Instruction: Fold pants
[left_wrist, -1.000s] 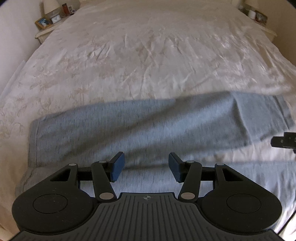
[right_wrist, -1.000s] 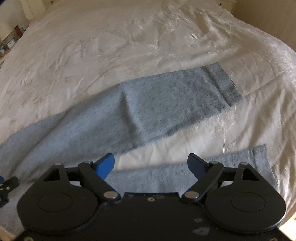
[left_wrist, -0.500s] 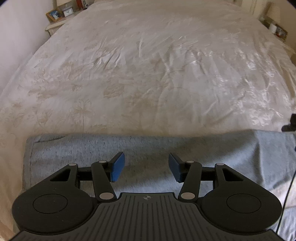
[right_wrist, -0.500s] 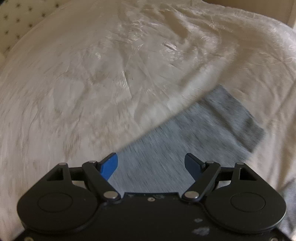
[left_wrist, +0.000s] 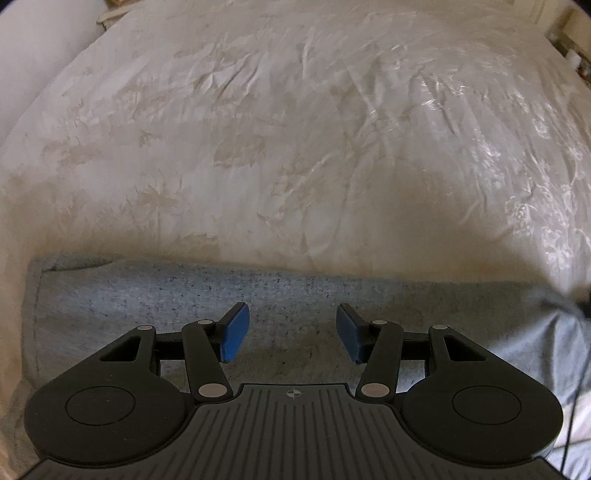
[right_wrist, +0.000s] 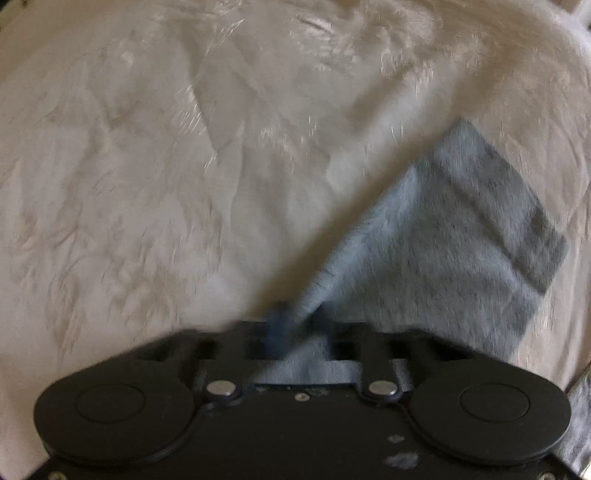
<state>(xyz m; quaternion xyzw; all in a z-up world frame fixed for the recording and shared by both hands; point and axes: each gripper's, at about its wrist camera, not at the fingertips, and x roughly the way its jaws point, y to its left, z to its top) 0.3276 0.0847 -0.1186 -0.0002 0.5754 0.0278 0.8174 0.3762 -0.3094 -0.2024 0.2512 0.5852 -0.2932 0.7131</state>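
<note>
Currently: grey sweatpants (left_wrist: 155, 299) lie across near edge of bed, on the cream floral bedspread (left_wrist: 295, 147), waistband end at far left. L gripper (left_wrist: 291, 332) hovers just above the upper-leg fabric, jaws spread wide, holding nothing. R gripper (right_wrist: 295, 325) blurred w/ motion; jaws look clenched on the far edge of one pant leg (right_wrist: 443, 258), cuff (right_wrist: 517, 221) beyond to the right. Judgement: leg-over-leg fold under way. To do it well: L should pinch same edge nearer waistband, then lift both evenly, keep cloth taut, match cuffs & seams before lowering.
</note>
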